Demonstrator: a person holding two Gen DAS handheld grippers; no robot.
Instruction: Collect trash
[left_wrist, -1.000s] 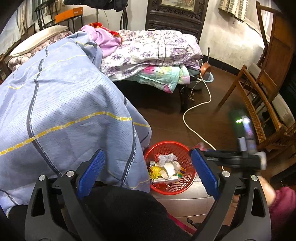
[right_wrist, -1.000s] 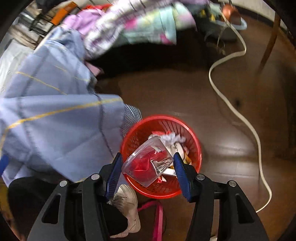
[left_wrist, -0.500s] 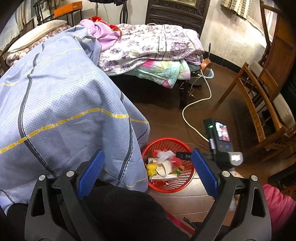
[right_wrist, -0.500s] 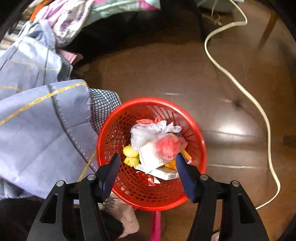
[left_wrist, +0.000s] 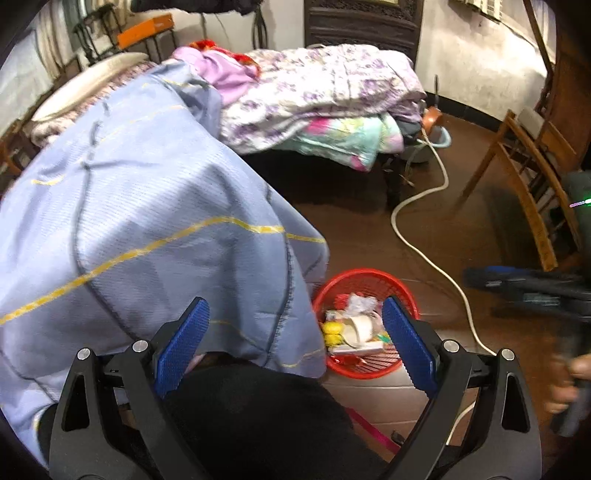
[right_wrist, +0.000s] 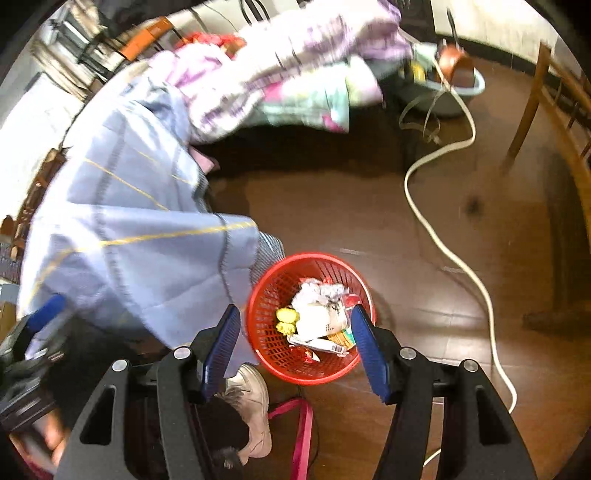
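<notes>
The right gripper (right_wrist: 295, 343) hangs above the red basket (right_wrist: 266, 332), its jaws apart with nothing between them; the basket sits on the floor directly below and ahead of its fingertips. Inside lie the collected trash: a crumpled white bag (right_wrist: 314, 295), a yellow scrap (right_wrist: 286, 319), a white box (right_wrist: 321, 321) and a flat carton with a barcode (right_wrist: 325, 345); the print on the box is too small to read, and no brand can be made out. The left gripper (left_wrist: 291, 345) is likewise spread wide and empty, with the basket just ahead of its right finger and a blue quilt (left_wrist: 147, 229) off to its left. By my judgement the drop-off step is finished, so the next move calls for finding another loose piece of trash around the bed or floor and closing on it.
</notes>
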